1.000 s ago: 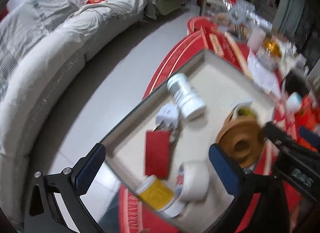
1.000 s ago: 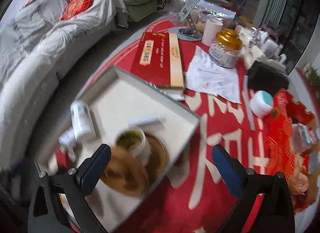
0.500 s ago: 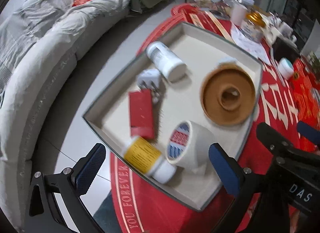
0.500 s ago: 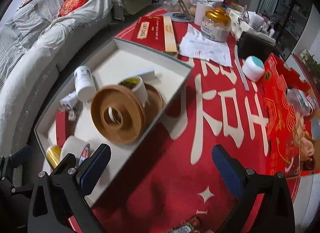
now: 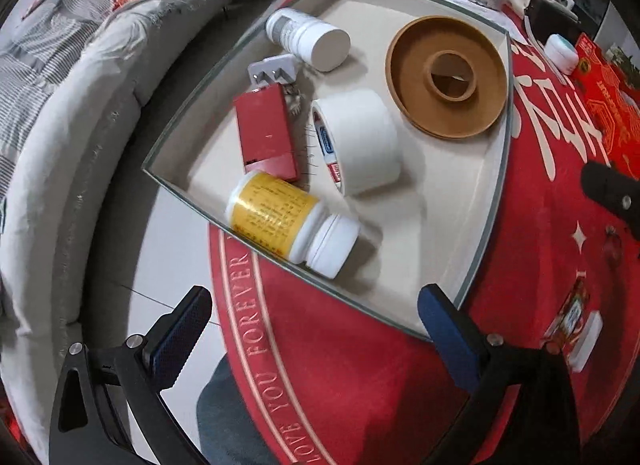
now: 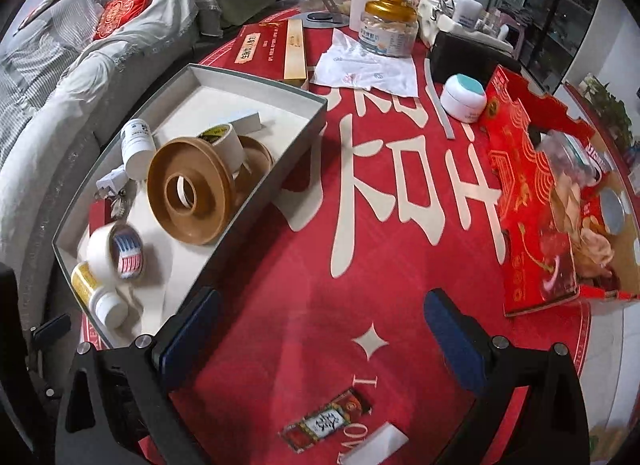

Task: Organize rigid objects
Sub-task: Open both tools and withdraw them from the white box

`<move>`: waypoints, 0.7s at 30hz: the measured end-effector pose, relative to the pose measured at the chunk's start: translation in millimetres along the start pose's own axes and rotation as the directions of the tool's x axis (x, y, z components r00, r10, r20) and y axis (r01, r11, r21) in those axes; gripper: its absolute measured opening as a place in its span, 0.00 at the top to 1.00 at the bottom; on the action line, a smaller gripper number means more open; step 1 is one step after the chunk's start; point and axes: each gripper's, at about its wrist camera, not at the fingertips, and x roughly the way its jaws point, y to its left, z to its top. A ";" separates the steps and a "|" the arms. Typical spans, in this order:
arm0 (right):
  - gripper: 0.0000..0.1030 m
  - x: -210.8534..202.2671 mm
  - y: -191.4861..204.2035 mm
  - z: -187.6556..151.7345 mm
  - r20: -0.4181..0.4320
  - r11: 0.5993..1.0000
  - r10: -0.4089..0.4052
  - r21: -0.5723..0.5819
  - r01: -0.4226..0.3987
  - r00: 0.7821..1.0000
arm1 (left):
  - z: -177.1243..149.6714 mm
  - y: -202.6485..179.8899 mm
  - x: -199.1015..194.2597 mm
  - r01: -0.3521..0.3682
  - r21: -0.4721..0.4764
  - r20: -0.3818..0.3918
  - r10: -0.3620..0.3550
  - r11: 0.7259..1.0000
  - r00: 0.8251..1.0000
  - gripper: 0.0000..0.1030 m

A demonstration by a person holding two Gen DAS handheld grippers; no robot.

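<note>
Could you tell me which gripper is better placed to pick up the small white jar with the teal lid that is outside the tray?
Probably right: the right gripper, open and empty, faces the white jar across bare cloth, whereas the left gripper hangs over the tray.

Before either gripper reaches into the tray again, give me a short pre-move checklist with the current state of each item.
1. Left gripper open and holding nothing: ok.
2. Right gripper open and holding nothing: ok.
3. Tray fully on the table: not ok, its near-left corner overhangs the table edge above the floor.
4. Yellow bottle settled: cannot tell, it lies on its side against the tray's near wall and could roll.
5. Brown spool resting stably: cannot tell, the right wrist view shows it tilted against other items.
6. Jar with teal lid outside the tray and unobstructed: ok, it stands alone on the red cloth.
</note>
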 end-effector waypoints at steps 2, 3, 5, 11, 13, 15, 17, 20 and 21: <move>0.02 -2.3 -2.1 -4.6 -0.002 1.000 -0.002 0.007 0.002 1.000 | -4.1 -2.1 0.8 0.014 0.008 -0.017 -0.013 1.000 1.000 0.00; 0.02 -3.7 -3.7 -7.1 -0.005 1.000 0.000 0.012 0.000 1.000 | -5.2 -3.5 1.4 0.021 0.011 -0.029 -0.021 1.000 0.999 0.00; 0.02 -6.6 -7.2 -12.3 -0.008 1.000 0.003 0.023 -0.003 1.000 | -5.9 -7.1 0.7 0.021 0.032 -0.046 -0.019 0.999 0.999 0.00; 0.02 -18.5 -16.8 -22.4 -0.001 0.999 0.009 0.038 -0.009 1.000 | -18.4 -14.3 -5.7 0.028 0.014 -0.038 -0.028 0.999 0.999 0.00; 0.02 -22.3 -21.3 -25.7 0.001 0.999 0.007 0.048 -0.007 1.000 | -21.5 -12.7 -11.6 0.035 -0.016 -0.026 -0.035 0.999 0.999 0.00; 0.02 -24.7 -26.1 -28.5 -0.003 0.998 0.011 0.062 -0.011 1.000 | -21.8 -11.6 -19.6 0.036 -0.035 -0.012 -0.037 0.999 0.999 0.00; 0.02 -28.6 -29.9 -33.2 -0.002 0.997 0.016 0.074 -0.016 1.000 | -21.8 -14.1 -29.6 0.044 -0.037 0.005 -0.043 0.998 0.999 0.00; 0.02 -33.9 -37.3 -42.6 -0.003 0.995 0.018 0.094 -0.017 1.000 | -23.0 -21.3 -42.9 0.045 -0.061 0.011 -0.045 0.997 0.999 0.00; 0.02 -35.3 -39.2 -46.1 -0.006 0.995 0.021 0.101 -0.020 1.000 | -23.7 -24.1 -46.4 0.046 -0.054 0.020 -0.045 0.997 0.999 0.00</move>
